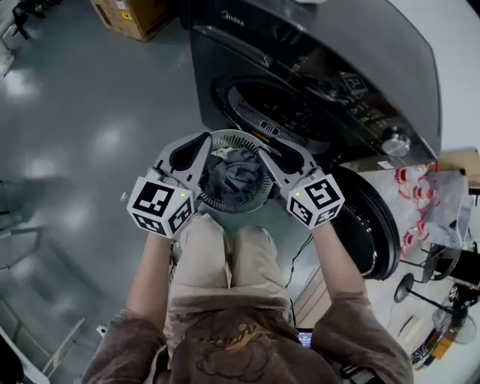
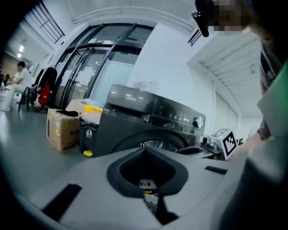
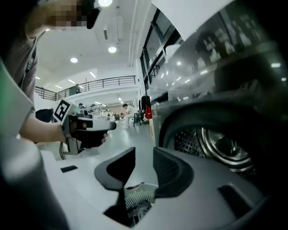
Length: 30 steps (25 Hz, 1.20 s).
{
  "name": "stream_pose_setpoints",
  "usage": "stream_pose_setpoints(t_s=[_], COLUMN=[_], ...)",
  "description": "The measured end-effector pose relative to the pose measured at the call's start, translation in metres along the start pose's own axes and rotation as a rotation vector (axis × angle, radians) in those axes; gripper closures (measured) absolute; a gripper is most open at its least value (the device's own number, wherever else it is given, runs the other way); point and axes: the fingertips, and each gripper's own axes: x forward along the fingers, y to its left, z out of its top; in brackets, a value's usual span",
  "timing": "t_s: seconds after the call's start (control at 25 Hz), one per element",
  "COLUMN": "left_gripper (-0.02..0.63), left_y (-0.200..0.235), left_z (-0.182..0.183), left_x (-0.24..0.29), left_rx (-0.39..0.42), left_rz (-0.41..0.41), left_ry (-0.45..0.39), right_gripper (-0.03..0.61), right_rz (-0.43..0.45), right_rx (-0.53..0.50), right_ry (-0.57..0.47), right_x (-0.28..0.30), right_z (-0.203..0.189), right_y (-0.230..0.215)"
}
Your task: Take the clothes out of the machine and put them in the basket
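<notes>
Seen from the head view, a round grey slatted basket (image 1: 234,208) stands on the floor in front of my knees with dark grey clothes (image 1: 236,172) heaped in it. My left gripper (image 1: 208,139) hangs over its left rim with its tips together and nothing between them. My right gripper (image 1: 262,152) hangs over the right rim, jaws a little apart and bare. The dark washing machine (image 1: 315,45) stands just beyond, its drum (image 1: 281,112) uncovered and its door (image 1: 375,225) swung to the right. In the right gripper view the basket (image 3: 140,195) shows below the jaws.
A cardboard box (image 1: 131,15) sits on the floor left of the machine. A white bag with red print (image 1: 424,199) and standing fans (image 1: 420,289) crowd the right side. Seated people (image 2: 20,78) are far off across the grey floor.
</notes>
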Motion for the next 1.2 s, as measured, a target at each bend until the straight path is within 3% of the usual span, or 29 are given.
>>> stream_pose_setpoints(t_s=[0.16,0.4,0.6,0.88,1.2], left_gripper=[0.611,0.611,0.611,0.611,0.611], left_y=[-0.028,-0.073,-0.102,-0.109,-0.121], left_z=[0.090,0.216,0.293,0.344,0.346], left_x=[-0.034,-0.083,-0.115,-0.123,-0.116], left_rx=[0.024,0.016,0.044,0.082,0.077], left_rz=[-0.057,-0.135,-0.197,-0.202,-0.196], left_ry=[0.034,0.072,0.050,-0.024,-0.045], right_gripper=[0.476,0.482,0.459,0.449,0.581], right_rz=[-0.013,0.041,0.034,0.011,-0.011], right_rx=[0.002,0.109,0.070,0.002,-0.015], right_ry=[-0.027,-0.059,-0.059,-0.082,-0.104], right_x=[-0.046,-0.092,-0.118,-0.144,-0.155], right_z=[0.102,0.243,0.315,0.359,0.356], right_y=[0.031,0.078,0.102,0.106,0.104])
